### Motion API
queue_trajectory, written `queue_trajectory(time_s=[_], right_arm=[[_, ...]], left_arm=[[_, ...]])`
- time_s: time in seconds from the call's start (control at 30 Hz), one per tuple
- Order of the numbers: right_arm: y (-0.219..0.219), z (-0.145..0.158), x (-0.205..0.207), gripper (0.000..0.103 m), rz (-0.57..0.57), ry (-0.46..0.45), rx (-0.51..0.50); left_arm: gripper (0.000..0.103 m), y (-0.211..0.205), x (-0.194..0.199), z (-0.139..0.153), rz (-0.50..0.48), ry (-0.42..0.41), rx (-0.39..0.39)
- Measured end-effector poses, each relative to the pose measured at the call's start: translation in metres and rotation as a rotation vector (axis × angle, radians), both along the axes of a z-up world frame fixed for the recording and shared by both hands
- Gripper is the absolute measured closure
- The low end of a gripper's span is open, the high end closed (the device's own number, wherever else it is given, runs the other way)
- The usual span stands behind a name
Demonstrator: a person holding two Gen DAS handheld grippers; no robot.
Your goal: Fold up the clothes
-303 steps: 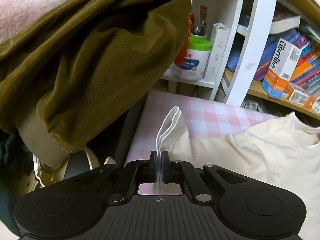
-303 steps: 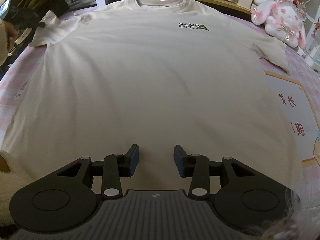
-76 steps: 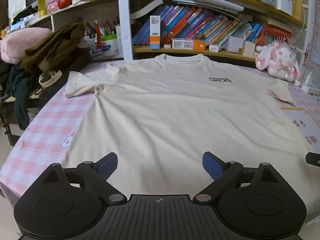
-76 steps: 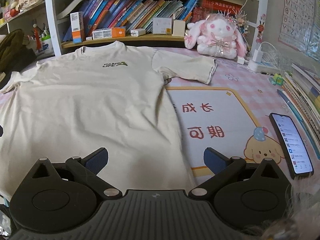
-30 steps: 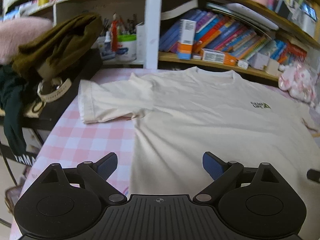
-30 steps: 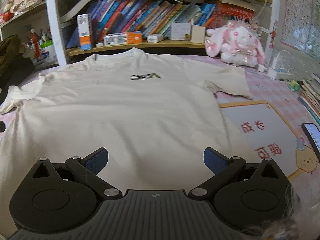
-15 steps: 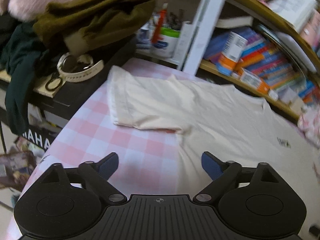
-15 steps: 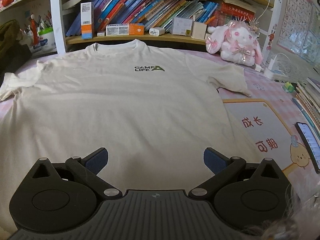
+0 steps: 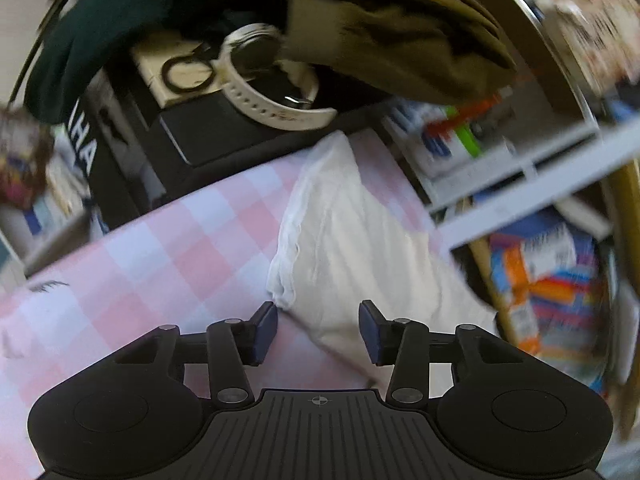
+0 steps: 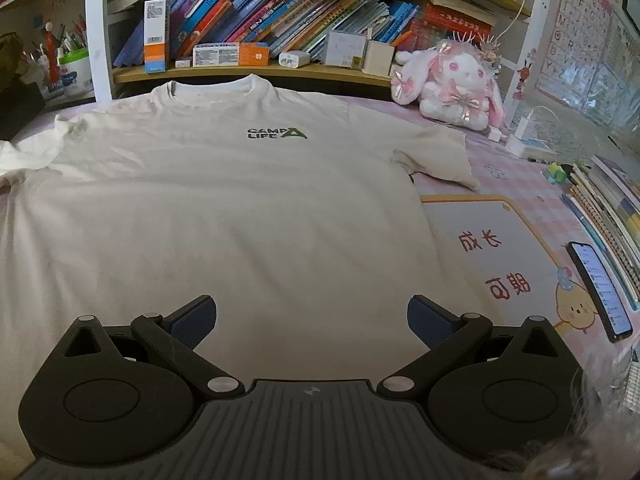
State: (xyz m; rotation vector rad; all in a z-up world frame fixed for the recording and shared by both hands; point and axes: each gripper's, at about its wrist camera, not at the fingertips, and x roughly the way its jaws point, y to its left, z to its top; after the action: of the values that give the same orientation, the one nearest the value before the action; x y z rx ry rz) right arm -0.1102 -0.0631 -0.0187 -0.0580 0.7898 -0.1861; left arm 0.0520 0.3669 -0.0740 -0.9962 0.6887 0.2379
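A cream T-shirt [image 10: 224, 208] with a small "CAMP LIFE" print lies spread flat, front up, on the pink checked tablecloth [image 9: 168, 256]. Its left sleeve [image 9: 340, 240] fills the middle of the blurred, rolled left wrist view. My left gripper [image 9: 318, 330] hovers at the sleeve's hem corner, its jaws closing, with the cloth edge between them but the pads not pressing on it. My right gripper [image 10: 312, 320] stands wide open over the shirt's lower middle with nothing gripped.
A dark stand [image 9: 208, 136] with olive and dark green clothes and a white watch [image 9: 272, 92] borders the table's left edge. Bookshelves [image 10: 280, 32] run along the back. A pink plush rabbit [image 10: 452, 84], a printed mat [image 10: 492, 248] and a phone [image 10: 600, 292] lie to the right.
The left gripper swung left from the shirt's body to the left sleeve, rolled sideways, came close to the hem and narrowed its jaws. The right gripper stayed about where it was, open.
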Motion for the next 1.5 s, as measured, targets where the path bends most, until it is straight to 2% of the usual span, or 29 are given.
queue_trajectory(time_s=[0.13, 0.23, 0.43, 0.67, 0.97, 1.1, 1.27, 1.37, 1.5], right_arm=[[0.0, 0.0, -0.002, 0.0, -0.008, 0.007, -0.008], [-0.001, 0.001, -0.004, 0.0, -0.016, 0.011, -0.013], [-0.009, 0.0, -0.004, 0.0, -0.034, 0.016, -0.011], [-0.023, -0.005, 0.008, 0.0, -0.008, 0.025, 0.017], [-0.057, -0.014, 0.04, 0.0, 0.092, 0.024, 0.059], [-0.075, -0.022, 0.055, 0.0, 0.128, 0.034, 0.066], [-0.089, -0.033, 0.066, 0.0, 0.197, 0.045, 0.072], [-0.095, -0.038, 0.071, 0.0, 0.239, 0.06, 0.096], [-0.1, -0.042, 0.077, 0.0, 0.291, 0.062, 0.121]], left_arm=[[0.067, 0.004, 0.009, -0.004, 0.049, 0.009, -0.052], [0.084, 0.006, 0.012, -0.008, 0.096, 0.029, -0.09], [0.096, 0.008, 0.008, -0.013, 0.125, 0.031, -0.098], [0.097, 0.001, 0.01, -0.01, 0.124, 0.02, -0.035], [0.097, -0.016, 0.015, 0.002, 0.155, 0.064, 0.065], [0.098, -0.033, 0.018, 0.022, 0.131, 0.051, 0.164], [0.098, -0.071, 0.027, 0.06, 0.013, 0.003, 0.345], [0.098, -0.108, 0.036, 0.083, -0.116, -0.035, 0.484], [0.098, -0.192, 0.05, 0.104, -0.448, -0.089, 0.768]])
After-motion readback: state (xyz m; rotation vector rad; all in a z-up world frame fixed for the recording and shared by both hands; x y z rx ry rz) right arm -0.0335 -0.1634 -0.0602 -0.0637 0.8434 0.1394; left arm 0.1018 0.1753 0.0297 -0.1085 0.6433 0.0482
